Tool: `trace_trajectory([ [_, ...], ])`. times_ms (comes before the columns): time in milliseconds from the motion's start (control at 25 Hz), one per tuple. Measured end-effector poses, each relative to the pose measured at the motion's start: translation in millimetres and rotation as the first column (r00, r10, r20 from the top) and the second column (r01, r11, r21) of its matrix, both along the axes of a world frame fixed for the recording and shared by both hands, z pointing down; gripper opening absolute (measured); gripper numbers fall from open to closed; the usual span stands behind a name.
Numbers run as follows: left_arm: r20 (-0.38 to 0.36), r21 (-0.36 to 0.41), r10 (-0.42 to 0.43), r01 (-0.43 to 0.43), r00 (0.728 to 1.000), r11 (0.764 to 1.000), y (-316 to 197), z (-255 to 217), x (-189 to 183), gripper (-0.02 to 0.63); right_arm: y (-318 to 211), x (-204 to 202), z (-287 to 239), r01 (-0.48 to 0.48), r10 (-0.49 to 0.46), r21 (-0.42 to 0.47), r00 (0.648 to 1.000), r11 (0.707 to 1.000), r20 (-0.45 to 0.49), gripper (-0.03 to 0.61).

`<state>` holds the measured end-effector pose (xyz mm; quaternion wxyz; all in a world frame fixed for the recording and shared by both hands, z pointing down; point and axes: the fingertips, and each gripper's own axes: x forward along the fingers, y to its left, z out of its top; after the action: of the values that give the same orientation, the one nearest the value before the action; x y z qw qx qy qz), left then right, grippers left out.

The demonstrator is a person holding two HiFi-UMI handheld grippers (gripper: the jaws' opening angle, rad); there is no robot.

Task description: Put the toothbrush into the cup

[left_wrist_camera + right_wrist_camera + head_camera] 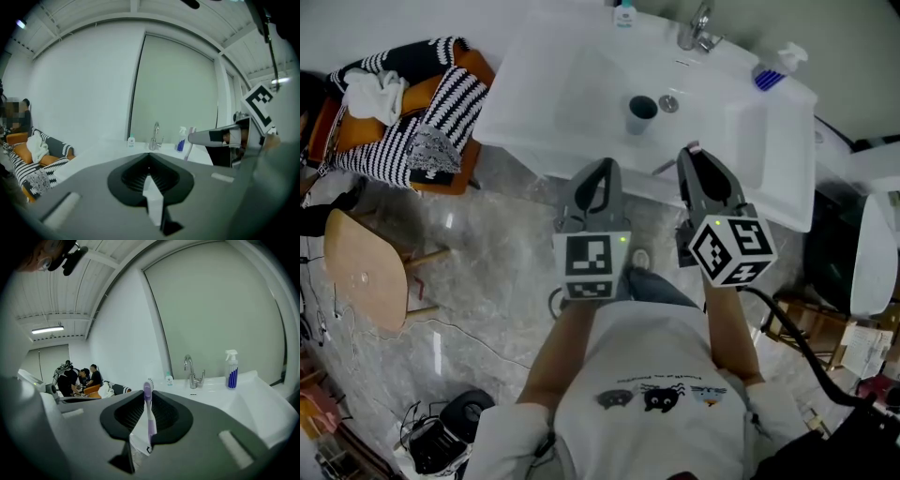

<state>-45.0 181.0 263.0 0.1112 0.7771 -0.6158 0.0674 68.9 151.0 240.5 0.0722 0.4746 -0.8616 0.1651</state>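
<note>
A purple and white toothbrush (148, 408) stands upright between the jaws of my right gripper (147, 423), which is shut on it. In the head view my right gripper (697, 164) hangs over the front edge of the white sink (581, 84), with the brush head (694, 148) poking out beyond its tips. The dark cup (641, 114) stands upright in the basin, just beyond and left of that gripper. My left gripper (597, 178) is shut and empty, level with the right one in front of the sink. The left gripper view shows the toothbrush (189, 150) too.
A faucet (698, 28), a small bottle (624, 14) and a blue-striped spray bottle (773, 70) stand along the sink's back edge. A drain (669, 103) sits beside the cup. An orange chair with striped cushions (412, 112) and a wooden stool (361, 272) are at the left.
</note>
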Motion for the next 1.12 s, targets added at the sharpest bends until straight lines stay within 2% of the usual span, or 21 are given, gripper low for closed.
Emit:
trace_trajectory([
  [360,-0.005,-0.006,0.005,-0.005,1.000,1.000,-6,5,-11,0.000,-13,3,-4,-0.043,0.043,0.030,0.999,0.999,0.013,0.052],
  [600,-0.004,-0.006,-0.011,0.011,1.000,1.000,-20,10,-13,0.000,-35,3,-4,-0.019,0.017,0.046,0.999,0.999,0.034,0.051],
  [1120,0.019,-0.032,0.009,-0.008,1.000,0.999,-97,23,1,0.000,-124,2,14,0.014,-0.014,-0.001,0.999,1.000,0.041,0.051],
])
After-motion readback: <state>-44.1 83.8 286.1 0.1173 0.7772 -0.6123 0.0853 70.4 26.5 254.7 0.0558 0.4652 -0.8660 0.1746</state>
